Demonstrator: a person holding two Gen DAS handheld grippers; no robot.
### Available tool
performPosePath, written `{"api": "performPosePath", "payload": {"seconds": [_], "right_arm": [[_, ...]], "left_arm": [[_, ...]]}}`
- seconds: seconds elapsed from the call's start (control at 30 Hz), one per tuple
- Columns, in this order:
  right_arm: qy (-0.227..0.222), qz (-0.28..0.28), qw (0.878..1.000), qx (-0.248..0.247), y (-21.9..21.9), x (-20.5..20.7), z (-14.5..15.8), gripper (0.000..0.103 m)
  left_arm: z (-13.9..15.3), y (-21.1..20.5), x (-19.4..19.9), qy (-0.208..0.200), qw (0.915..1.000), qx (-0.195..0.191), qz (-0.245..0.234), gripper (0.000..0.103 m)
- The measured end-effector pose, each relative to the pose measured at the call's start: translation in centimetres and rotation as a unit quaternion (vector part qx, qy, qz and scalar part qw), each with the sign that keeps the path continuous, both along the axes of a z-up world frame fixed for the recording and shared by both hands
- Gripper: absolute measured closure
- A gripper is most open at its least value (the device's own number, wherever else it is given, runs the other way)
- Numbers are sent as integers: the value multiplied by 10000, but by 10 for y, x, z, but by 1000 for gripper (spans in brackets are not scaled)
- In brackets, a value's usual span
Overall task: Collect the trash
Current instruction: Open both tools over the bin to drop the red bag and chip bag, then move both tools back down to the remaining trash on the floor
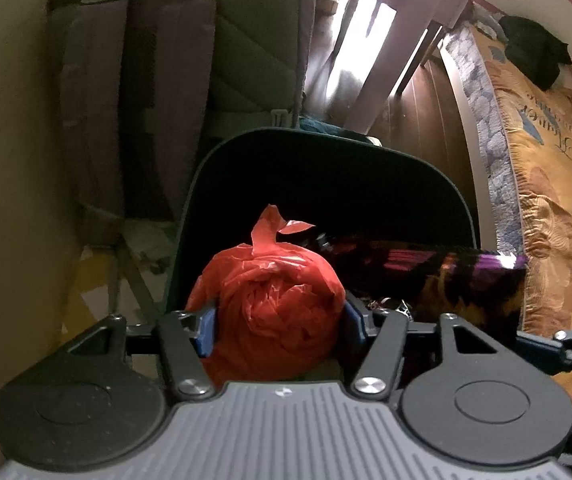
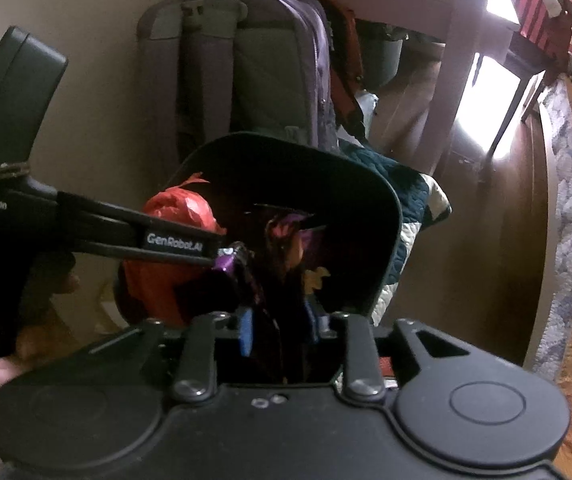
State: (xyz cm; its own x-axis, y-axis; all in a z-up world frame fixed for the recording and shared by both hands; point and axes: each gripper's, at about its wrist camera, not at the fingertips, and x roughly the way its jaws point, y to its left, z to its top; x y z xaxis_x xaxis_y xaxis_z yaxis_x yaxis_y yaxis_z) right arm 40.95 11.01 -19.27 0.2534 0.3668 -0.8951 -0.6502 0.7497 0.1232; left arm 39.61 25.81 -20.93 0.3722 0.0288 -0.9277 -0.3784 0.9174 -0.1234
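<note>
My left claw is clenched on the knotted red bag, its blue pads pressing both sides, and it hangs the bag just inside the near edge of the dark bin that opens ahead of it. To the right of that claw the shiny purple wrapper juts across toward the bin's right rim. My right claw holds that wrapper between its blue pads, but whether they press it or stand slack I cannot tell; the wrapper reaches forward from it into the bin's mouth.

The risks, as I judge them: the bag sits close to the near rim, so letting go here could send it rolling back out toward me. The wrapper is long and stiff, and may catch on the rim and tip outside. With both claws crowded over one opening, one could knock the other's load.
</note>
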Motion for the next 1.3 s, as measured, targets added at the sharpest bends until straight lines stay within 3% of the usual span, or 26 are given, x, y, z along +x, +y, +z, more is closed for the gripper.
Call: {"api": "performPosePath", "payload": {"seconds": [0.07,0.2,0.27,0.47,0.77,1.1,1.3], "right_arm": [[2,16,10000,14,-1,-1,0,62],[-43,29,10000,30,-2,-1,2,58],[-100,6,9999,77,-4,-4,5,50],[-356,3,9991,212,-12,-12,20,32],[-724,-7,9952,657,-35,-35,62,25],[-1148,-158,9862,1180,-82,-62,105,19],[-1364,-470,9797,1388,-128,-74,122,11]], "left_arm": [[2,-1,-4,-36,10000,76,-12,36],[8,0,-11,-132,9998,123,-43,30],[11,1,-15,-184,9998,57,-42,24],[24,-6,-25,-310,9993,114,-199,23],[69,-26,-41,-748,9955,439,-390,23],[122,-62,-69,-1401,9840,771,-790,23],[139,-89,-80,-1671,9769,874,-1003,23]]}}
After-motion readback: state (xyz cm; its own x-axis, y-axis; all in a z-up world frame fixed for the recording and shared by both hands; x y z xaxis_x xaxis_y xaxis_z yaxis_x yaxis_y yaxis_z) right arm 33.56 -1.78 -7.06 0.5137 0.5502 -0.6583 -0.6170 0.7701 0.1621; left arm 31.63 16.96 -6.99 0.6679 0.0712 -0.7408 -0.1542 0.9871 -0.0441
